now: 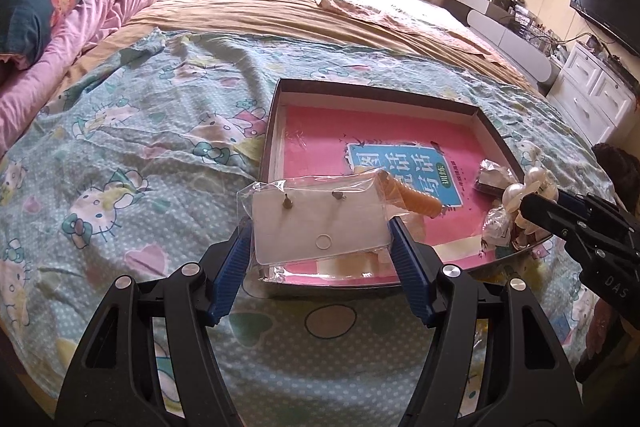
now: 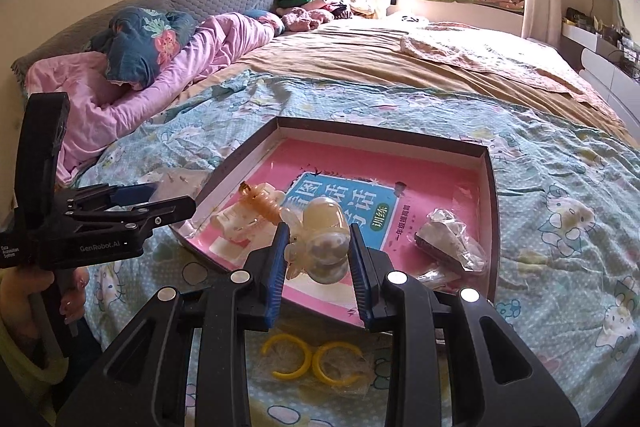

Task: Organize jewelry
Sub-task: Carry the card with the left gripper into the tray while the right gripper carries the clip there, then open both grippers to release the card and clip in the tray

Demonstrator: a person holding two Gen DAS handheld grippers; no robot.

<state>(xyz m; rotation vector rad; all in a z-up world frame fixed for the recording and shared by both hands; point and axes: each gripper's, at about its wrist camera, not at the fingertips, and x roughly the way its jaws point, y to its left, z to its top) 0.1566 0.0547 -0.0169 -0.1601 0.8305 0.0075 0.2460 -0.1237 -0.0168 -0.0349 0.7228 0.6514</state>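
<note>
My left tongs (image 1: 322, 227) grip a bagged earring card (image 1: 316, 225) above the tray's (image 1: 496, 135) near edge; right tongs (image 2: 320, 251) clamp a pearl hair clip (image 2: 326, 241). I should lower both inside the tray before releasing.

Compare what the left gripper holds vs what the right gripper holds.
The left gripper clamps a flat white earring card in a clear bag; the right gripper clamps a bulky pearl hair clip, unbagged. The card lies wide between well-spread fingers; the clip sits between closer ones. Both hang over the near edge of the tray.
</note>
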